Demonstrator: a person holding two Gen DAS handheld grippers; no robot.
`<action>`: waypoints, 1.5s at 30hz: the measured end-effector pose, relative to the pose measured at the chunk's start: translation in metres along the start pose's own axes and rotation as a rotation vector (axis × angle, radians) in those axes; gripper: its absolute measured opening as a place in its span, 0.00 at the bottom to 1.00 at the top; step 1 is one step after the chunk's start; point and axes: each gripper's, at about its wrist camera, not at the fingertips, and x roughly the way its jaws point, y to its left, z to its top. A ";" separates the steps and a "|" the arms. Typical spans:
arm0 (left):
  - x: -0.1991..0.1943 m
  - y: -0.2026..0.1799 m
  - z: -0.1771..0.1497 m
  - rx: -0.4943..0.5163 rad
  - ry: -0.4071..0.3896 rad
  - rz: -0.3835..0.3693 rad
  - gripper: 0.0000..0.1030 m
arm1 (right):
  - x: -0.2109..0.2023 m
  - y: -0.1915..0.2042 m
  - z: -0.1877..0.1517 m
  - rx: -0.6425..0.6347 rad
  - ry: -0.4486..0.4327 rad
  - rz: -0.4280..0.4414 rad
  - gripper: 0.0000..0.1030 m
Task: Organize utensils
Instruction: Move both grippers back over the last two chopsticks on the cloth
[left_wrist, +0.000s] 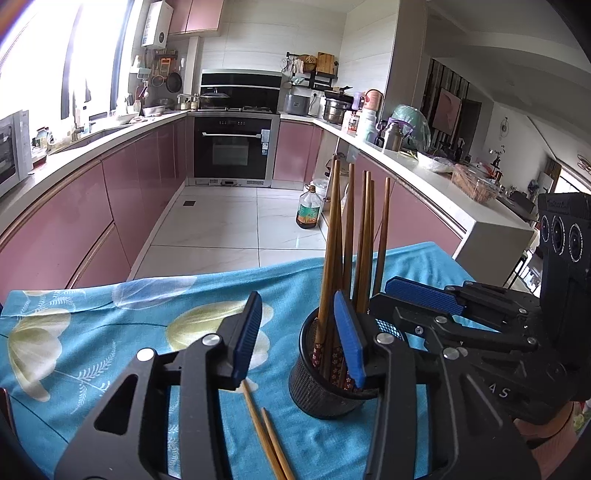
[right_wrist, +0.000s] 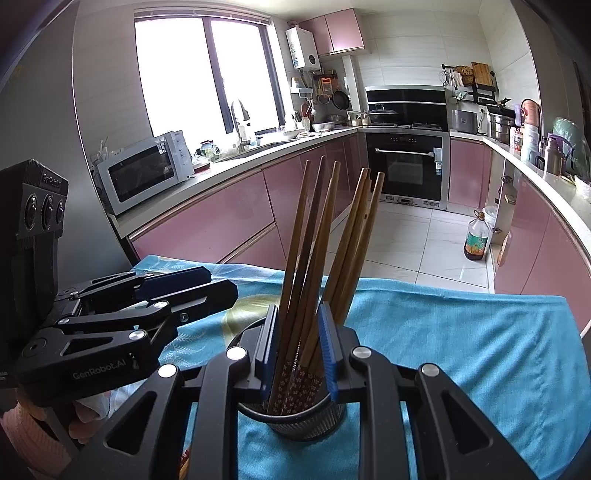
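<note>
Chopsticks stand upright in a black mesh holder on the blue floral cloth, loosely between the parted pads of the right gripper. Left gripper, jaws released, holds nothing; two loose chopsticks lie below it. Beyond stands an oil bottle on the tiled floor.

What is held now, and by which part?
Nothing. Jaws of the right gripper stand loosely around the chopsticks in the holder; the left gripper is open.
</note>
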 end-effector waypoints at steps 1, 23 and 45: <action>-0.002 -0.001 -0.001 -0.002 -0.003 0.004 0.44 | 0.000 0.001 -0.001 0.000 -0.001 0.000 0.22; -0.065 0.010 -0.033 -0.008 -0.106 0.156 0.95 | -0.037 0.015 -0.022 -0.024 -0.044 0.014 0.61; -0.077 0.047 -0.103 -0.029 0.047 0.219 0.92 | -0.012 0.063 -0.087 -0.100 0.145 0.120 0.64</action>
